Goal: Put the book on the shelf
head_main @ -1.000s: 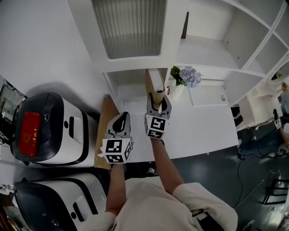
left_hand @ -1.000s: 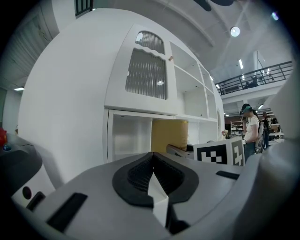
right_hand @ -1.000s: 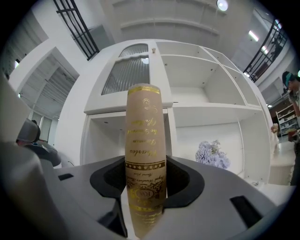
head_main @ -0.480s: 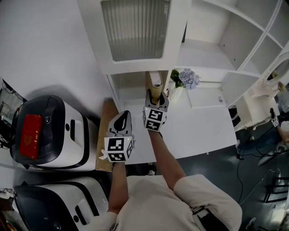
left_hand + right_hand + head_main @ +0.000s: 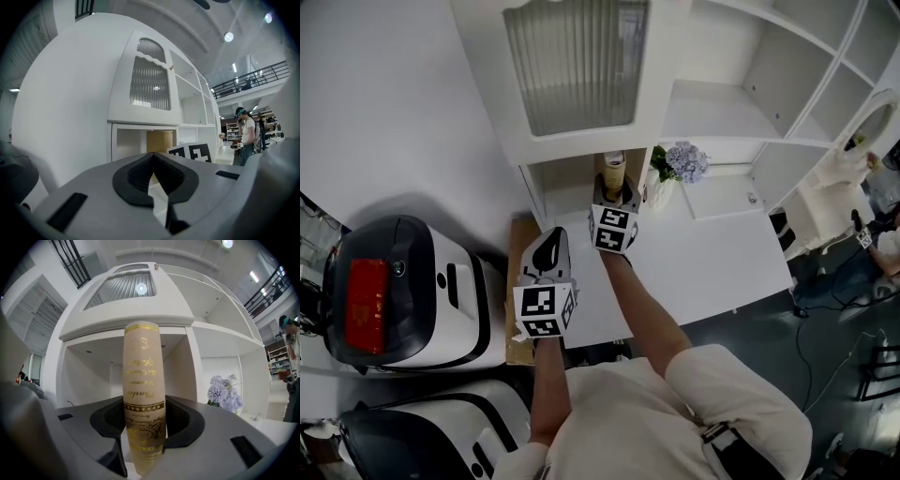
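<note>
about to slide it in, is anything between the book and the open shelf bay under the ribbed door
Nothing visible does. The book, upright in the right gripper, faces the bay; the blue flowers stand right of the divider, off its path.

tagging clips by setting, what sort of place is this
Probably a large open hall or lab, not a home: balcony railing under a high ceiling, white machines beside the table, a white shelf unit.
</note>
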The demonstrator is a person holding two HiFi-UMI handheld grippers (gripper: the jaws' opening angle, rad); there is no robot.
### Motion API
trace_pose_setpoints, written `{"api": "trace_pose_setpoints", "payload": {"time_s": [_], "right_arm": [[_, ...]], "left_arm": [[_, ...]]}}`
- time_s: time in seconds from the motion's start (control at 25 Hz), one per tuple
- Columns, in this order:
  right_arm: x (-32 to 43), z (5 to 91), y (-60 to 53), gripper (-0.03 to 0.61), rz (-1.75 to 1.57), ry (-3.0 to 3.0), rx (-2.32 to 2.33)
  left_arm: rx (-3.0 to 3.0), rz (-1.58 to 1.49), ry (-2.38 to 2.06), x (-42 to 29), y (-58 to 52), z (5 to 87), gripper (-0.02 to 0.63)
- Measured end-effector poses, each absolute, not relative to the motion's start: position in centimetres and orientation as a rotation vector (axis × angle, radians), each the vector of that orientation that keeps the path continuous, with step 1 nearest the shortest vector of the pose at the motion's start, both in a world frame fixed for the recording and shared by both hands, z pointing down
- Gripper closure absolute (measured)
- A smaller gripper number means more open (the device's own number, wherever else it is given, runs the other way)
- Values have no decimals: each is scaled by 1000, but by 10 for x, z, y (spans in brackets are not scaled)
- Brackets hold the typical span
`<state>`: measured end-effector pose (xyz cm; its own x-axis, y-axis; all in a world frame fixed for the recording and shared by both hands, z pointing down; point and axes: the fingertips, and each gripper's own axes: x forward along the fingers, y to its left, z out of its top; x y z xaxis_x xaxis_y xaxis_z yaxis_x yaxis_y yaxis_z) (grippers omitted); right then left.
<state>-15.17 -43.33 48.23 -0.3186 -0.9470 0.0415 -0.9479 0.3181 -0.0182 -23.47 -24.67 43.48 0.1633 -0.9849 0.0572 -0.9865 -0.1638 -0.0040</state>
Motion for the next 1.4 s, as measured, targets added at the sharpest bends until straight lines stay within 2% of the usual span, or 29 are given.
{"api": "trace_pose_setpoints", "payload": {"time_s": [0.4, 1.04, 1.12, 1.2, 1.4], "right_arm": [[-155, 485, -479, 348, 199, -2484, 1874], [-170, 487, -508, 348, 109, -2469, 1782], [-170, 491, -510, 341, 169, -2515, 1750], [-173, 495, -508, 297, 221, -2552, 1709], [-172, 491, -497, 290, 198, -2574, 1679]], "left_arm": [[2345, 15, -2031, -256, -247, 435, 597], [2299, 17, -2034, -275, -245, 448, 597], [2302, 24, -2029, -273, -245, 449, 597], [2309, 28, -2026, -271, -245, 448, 597], [2323, 32, -2010, -267, -247, 448, 597]]}}
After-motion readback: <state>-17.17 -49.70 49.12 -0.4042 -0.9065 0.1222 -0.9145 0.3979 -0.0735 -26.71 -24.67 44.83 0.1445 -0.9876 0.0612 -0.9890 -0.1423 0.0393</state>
